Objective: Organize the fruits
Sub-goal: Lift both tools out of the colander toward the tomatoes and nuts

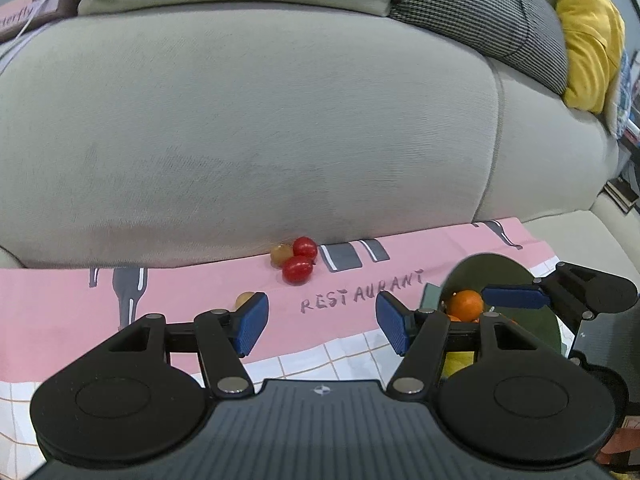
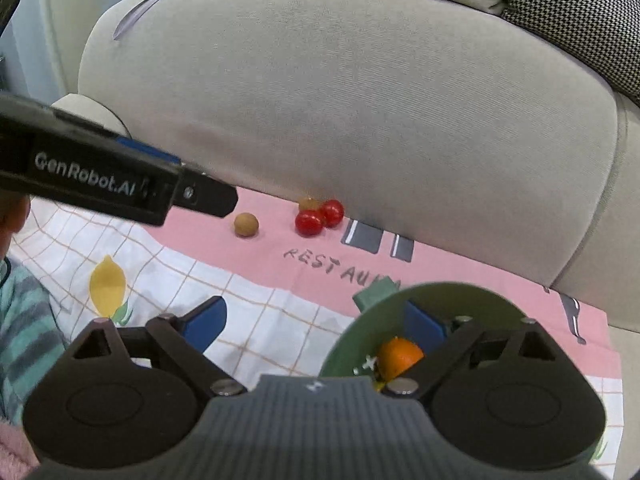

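Two red cherry tomatoes point(image 1: 299, 263) point(image 2: 318, 218) and a small brown fruit point(image 1: 279, 253) point(image 2: 308, 203) lie on the pink cloth against the sofa. Another brown round fruit point(image 2: 246, 224) point(image 1: 245, 300) lies left of them, just behind my left gripper's left fingertip. My left gripper point(image 1: 322, 320) is open and empty above the cloth. A green bowl point(image 1: 496, 270) point(image 2: 420, 300) holds an orange point(image 1: 465, 304) point(image 2: 400, 354) and something yellow. My right gripper point(image 2: 316, 326) is open, its right finger inside the bowl, its left finger outside the rim.
The beige sofa cushion point(image 1: 260, 128) rises right behind the fruits. The cloth point(image 2: 256, 320) is pink at the back and white checked in front. Cushions point(image 1: 592, 36) lie at the far right. A person's striped sleeve point(image 2: 24, 320) is at the left.
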`<state>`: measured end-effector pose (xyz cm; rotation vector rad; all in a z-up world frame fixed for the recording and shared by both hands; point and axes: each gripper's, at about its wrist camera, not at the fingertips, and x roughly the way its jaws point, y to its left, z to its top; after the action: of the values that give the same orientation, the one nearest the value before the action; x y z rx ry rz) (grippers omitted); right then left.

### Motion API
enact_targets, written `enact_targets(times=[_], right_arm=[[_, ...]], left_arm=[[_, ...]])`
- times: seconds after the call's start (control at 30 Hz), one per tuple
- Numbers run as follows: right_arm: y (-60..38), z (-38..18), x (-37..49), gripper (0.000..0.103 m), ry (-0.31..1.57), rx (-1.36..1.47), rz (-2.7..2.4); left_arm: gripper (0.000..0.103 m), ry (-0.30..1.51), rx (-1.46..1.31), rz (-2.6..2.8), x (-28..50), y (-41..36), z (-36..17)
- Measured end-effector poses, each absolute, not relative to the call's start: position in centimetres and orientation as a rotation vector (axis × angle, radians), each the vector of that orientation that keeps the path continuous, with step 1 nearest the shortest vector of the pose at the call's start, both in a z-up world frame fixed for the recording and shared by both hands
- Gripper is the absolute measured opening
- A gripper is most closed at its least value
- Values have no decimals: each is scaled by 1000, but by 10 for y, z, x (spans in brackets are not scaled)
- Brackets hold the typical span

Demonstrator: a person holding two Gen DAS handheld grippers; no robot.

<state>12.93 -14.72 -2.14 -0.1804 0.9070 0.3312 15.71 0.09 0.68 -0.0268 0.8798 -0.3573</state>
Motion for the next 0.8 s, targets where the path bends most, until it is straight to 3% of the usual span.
enact_targets(times=[0.63, 0.8], right_arm=[[-139, -51, 198, 54, 921, -192, 380], [-144, -61, 213, 53, 937, -178, 391]], left_arm=[[60, 908, -89, -354, 197, 17, -33], [55, 934, -90, -361, 209, 18, -48]])
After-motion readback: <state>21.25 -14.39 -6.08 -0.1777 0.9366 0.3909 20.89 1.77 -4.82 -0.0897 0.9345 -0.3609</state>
